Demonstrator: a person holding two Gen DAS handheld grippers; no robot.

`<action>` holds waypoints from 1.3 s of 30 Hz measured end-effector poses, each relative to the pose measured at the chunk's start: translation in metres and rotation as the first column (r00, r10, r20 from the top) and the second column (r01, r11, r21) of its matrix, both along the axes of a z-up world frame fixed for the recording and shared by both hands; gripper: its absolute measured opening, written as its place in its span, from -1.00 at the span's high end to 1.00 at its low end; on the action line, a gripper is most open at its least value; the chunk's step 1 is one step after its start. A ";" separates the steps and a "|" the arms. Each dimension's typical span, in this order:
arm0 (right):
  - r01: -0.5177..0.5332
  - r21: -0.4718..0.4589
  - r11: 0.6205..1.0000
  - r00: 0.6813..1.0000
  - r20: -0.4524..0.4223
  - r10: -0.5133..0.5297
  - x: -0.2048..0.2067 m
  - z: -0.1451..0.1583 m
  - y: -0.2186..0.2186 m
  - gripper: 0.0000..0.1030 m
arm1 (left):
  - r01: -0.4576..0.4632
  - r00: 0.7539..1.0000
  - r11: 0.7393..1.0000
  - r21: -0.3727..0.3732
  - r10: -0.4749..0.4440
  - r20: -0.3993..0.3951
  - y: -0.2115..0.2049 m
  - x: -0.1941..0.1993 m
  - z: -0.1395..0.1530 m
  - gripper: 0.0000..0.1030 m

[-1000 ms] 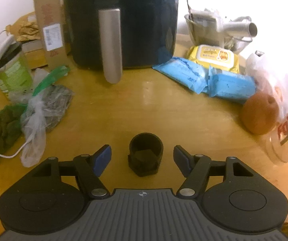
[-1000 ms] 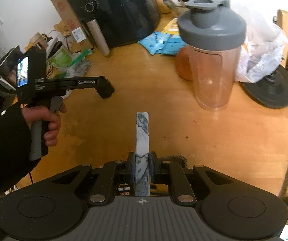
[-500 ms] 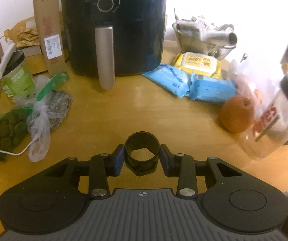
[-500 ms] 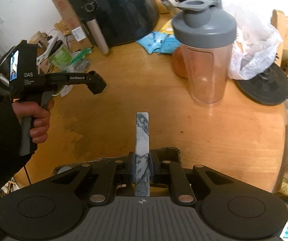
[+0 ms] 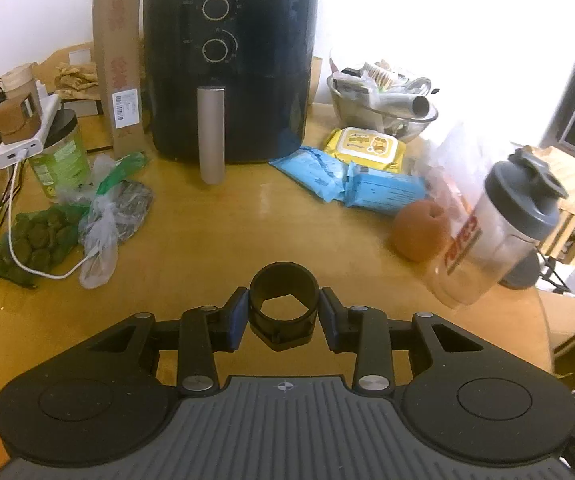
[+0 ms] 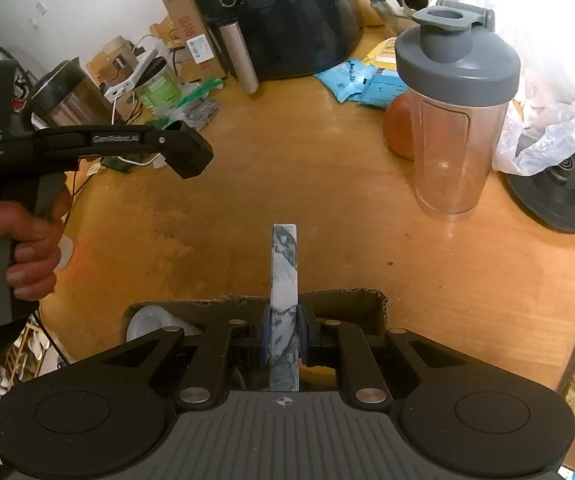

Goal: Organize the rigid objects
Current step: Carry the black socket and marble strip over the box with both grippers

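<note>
My left gripper [image 5: 283, 314] is shut on a black cylindrical holder [image 5: 283, 300] with a hexagonal hole and holds it lifted above the wooden table [image 5: 227, 232]. In the right wrist view the left gripper's body [image 6: 135, 146] hangs over the table's left side, held in a hand. My right gripper [image 6: 284, 338] is shut on a marble-patterned flat bar [image 6: 284, 280] that stands on edge, pointing forward. Below it an open cardboard box [image 6: 351, 300] sits at the table's near edge with a white lid [image 6: 149, 322] inside.
A black air fryer [image 5: 231, 68] stands at the back. A clear shaker bottle [image 6: 453, 120] with a grey lid, an orange [image 5: 419, 230], blue and yellow wipe packs [image 5: 351, 172], bagged greens [image 5: 71, 228] and a black round disc [image 6: 555, 196] crowd the table.
My left gripper closed on the black holder and lifted it off the table. The right gripper drew back over the cardboard box, still holding the bar.
</note>
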State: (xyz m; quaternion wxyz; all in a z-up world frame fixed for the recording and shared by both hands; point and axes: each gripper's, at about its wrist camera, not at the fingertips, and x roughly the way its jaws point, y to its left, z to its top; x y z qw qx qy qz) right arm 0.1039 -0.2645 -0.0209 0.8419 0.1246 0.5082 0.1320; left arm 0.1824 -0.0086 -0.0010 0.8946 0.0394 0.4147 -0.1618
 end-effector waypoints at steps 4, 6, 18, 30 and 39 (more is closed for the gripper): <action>-0.019 0.004 1.000 1.000 0.001 0.019 -0.004 0.001 -0.001 0.67 | -0.012 1.000 1.000 0.001 0.012 -0.003 0.000 -0.016 0.005 0.29; -0.027 0.004 1.000 1.000 0.001 0.027 -0.006 0.002 -0.002 0.67 | -0.015 1.000 1.000 0.001 0.015 -0.006 0.001 -0.024 0.006 0.29; -0.072 0.001 0.997 0.997 -0.002 0.072 -0.019 0.002 -0.008 0.67 | -0.031 1.000 0.999 -0.023 0.031 0.000 0.004 -0.068 0.024 0.28; -0.132 -0.012 0.991 0.991 -0.006 0.132 -0.031 0.004 -0.007 -0.35 | -0.028 0.999 0.999 -0.047 0.027 -0.025 -0.002 -0.108 0.028 0.29; -0.129 -0.012 0.992 0.992 -0.002 0.129 -0.037 0.006 -0.017 -0.64 | -0.002 0.998 0.999 -0.052 -0.001 -0.060 -0.018 -0.129 0.021 0.28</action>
